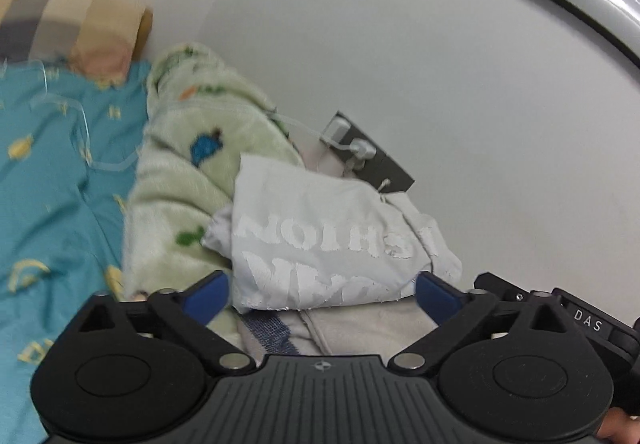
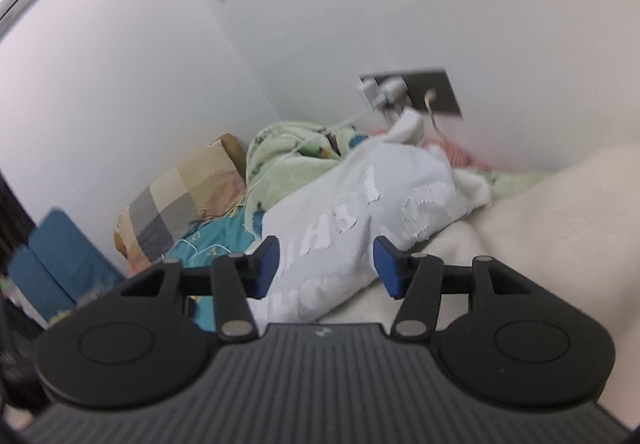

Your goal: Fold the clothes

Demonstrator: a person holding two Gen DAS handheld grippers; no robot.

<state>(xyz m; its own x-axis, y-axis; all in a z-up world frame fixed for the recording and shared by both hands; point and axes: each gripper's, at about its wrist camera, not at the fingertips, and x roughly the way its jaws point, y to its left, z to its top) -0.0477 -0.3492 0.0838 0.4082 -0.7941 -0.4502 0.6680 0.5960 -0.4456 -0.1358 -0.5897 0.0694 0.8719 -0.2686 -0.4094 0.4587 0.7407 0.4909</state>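
Note:
A pale grey folded garment with cracked white lettering point(image 1: 328, 240) lies on a cream garment point(image 1: 360, 328) on the bed. My left gripper point(image 1: 322, 292) is open, its blue pads either side of the grey garment's near edge, holding nothing. In the right wrist view the same grey garment point(image 2: 360, 204) lies ahead on a cream blanket point(image 2: 540, 224). My right gripper point(image 2: 326, 264) is open, its pads standing wide at the garment's near edge, empty.
A light green fleece blanket point(image 1: 188, 172) is bunched beside the garment, on a teal bedsheet point(image 1: 52, 180). A checked pillow point(image 2: 180, 200) lies at the head. A dark wall socket with white chargers and a cable point(image 1: 360, 148) sits on the white wall just behind.

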